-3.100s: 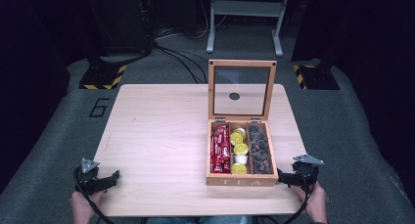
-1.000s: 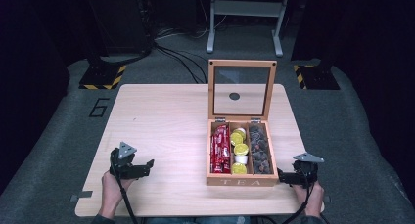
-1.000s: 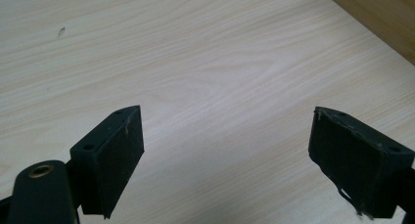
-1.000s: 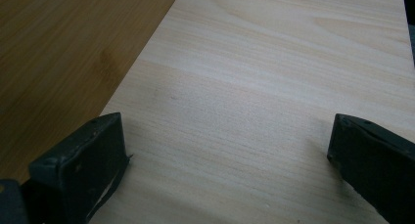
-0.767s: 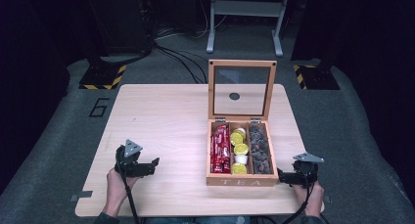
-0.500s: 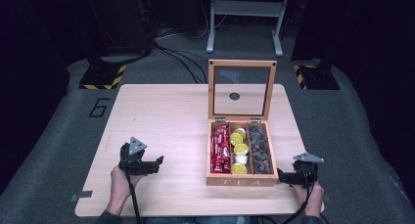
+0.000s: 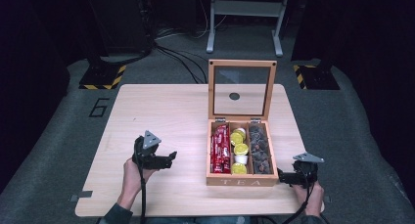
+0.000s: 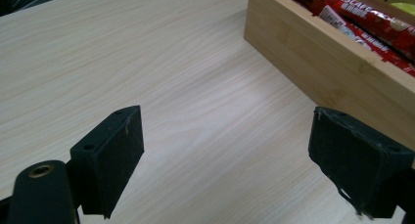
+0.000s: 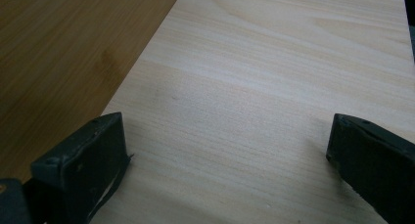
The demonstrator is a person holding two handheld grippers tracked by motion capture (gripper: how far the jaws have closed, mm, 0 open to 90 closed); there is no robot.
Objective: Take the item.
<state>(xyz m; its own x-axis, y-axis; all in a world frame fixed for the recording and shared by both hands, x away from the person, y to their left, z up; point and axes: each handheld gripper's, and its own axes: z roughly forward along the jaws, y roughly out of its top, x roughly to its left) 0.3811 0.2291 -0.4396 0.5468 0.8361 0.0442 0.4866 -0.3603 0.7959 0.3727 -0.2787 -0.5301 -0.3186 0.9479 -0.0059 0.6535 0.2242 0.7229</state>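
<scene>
Left tool (image 7: 169, 159) has moved in from the counter's (image 7: 161, 116) left edge toward the tea box (image 7: 241, 177), jaws apart, empty. Right tool (image 7: 283, 175) unmoved beside the box, jaws apart. Lid (image 7: 242, 89) upright; contents untouched. No task step visibly begun.

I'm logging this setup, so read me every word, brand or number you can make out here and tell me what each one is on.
"TEA" on the front wall of the wooden box.
"NESCAFE" on the red sachets in the box's left compartment; the smaller print beside it is too blurred to read.
"6" on the grey floor mat left of the table.
The yellow pods show no legible print.
</scene>
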